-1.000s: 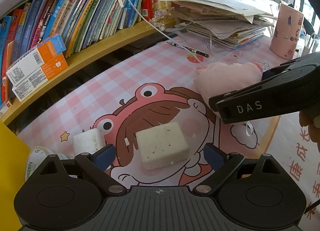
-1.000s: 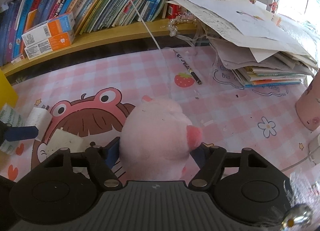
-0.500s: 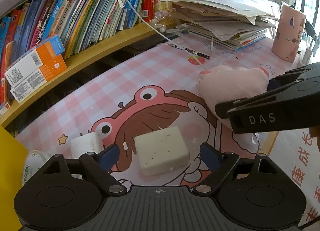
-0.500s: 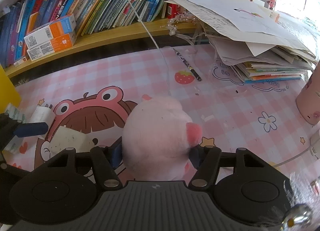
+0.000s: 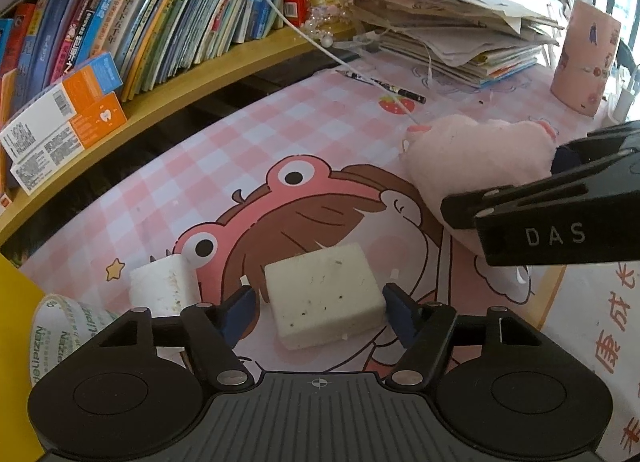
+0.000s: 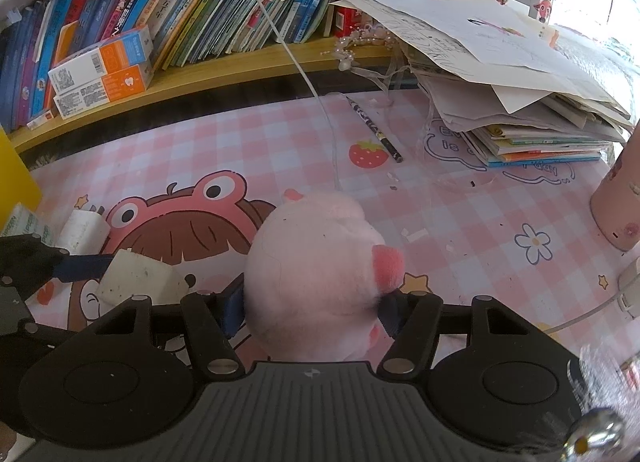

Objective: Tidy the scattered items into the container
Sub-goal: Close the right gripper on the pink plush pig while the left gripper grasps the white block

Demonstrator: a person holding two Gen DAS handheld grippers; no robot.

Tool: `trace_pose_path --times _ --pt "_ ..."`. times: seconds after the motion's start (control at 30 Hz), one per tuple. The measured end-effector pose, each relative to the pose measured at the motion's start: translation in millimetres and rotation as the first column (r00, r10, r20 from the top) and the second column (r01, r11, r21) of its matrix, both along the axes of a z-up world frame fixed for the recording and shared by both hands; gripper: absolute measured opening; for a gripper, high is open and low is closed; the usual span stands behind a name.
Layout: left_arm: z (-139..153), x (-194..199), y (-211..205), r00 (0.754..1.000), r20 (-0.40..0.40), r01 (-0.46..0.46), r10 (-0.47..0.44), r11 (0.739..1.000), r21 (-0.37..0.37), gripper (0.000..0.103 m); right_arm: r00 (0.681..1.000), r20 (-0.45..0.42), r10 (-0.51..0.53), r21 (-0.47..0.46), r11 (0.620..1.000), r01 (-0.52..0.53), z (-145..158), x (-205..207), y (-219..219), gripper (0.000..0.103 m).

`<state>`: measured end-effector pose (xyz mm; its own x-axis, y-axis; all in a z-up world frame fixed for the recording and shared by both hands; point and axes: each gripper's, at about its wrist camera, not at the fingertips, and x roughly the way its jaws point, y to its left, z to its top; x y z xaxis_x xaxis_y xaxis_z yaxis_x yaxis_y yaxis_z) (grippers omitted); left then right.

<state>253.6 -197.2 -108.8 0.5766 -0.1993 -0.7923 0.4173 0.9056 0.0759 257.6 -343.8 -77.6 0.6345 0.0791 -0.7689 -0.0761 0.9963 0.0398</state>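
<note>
Left wrist: sponge block lengthwise crosswise.

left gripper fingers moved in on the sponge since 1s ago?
Yes. The left gripper jaws are closing toward the sponge, which stays put on the mat's cartoon face; narrow gaps remain.

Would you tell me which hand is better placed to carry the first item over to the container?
The right: its claw is pressed into both sides of the pink plush pig. The left claw is closing around the cream rectangular sponge block, with a gap showing at its left pad.
</note>
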Motion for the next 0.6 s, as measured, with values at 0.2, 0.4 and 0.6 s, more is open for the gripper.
trace_pose_path --times 0.2,0.4,0.6 --pt "0.8 -0.9 -1.1 1.000 -0.003 0.014 -0.014 1.000 -0.011 0.057 1.000 0.000 -0.003 0.002 1.000 0.003 0.1 -1.7 -0.1 0.061" --pt "3.4 -1.9 0.3 1.000 -0.005 0.010 -0.010 1.000 -0.017 0.049 1.000 -0.005 -0.003 0.005 1.000 0.003 1.6 -3.9 -0.7 0.061" --pt "11.9 -9.6 1.6 1.000 0.005 0.024 -0.024 0.999 -0.028 0.046 1.000 -0.006 -0.004 0.007 1.000 0.004 5.3 -11.1 -2.0 0.059"
